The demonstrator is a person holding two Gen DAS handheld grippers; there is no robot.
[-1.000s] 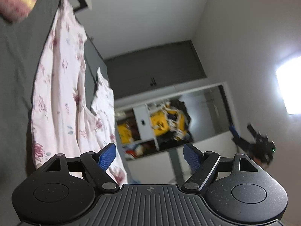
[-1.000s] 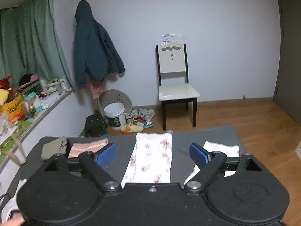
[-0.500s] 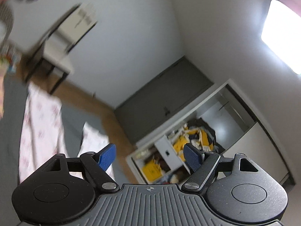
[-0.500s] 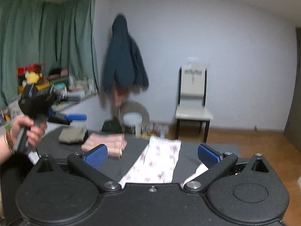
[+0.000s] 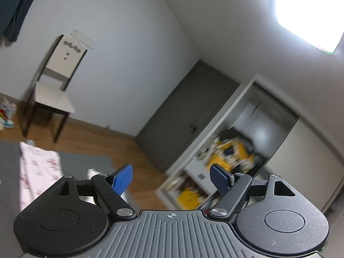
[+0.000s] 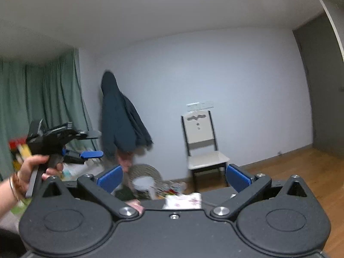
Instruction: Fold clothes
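Both grippers are raised with jaws spread wide and holding nothing: the left gripper (image 5: 171,179) faces a grey door (image 5: 189,109) and an open wardrobe (image 5: 232,161), while the right gripper (image 6: 174,177) faces the far wall. One white floral garment (image 5: 38,169) lies flat on the grey counter (image 5: 86,161) at 9 o'clock in the left wrist view, with a second white piece just beside it, too blurred to identify. One chair (image 6: 203,148) stands at 12 o'clock, one dark jacket (image 6: 121,124) hangs at 11, and the person's hand (image 6: 35,169) holds the left gripper's handle at 9.
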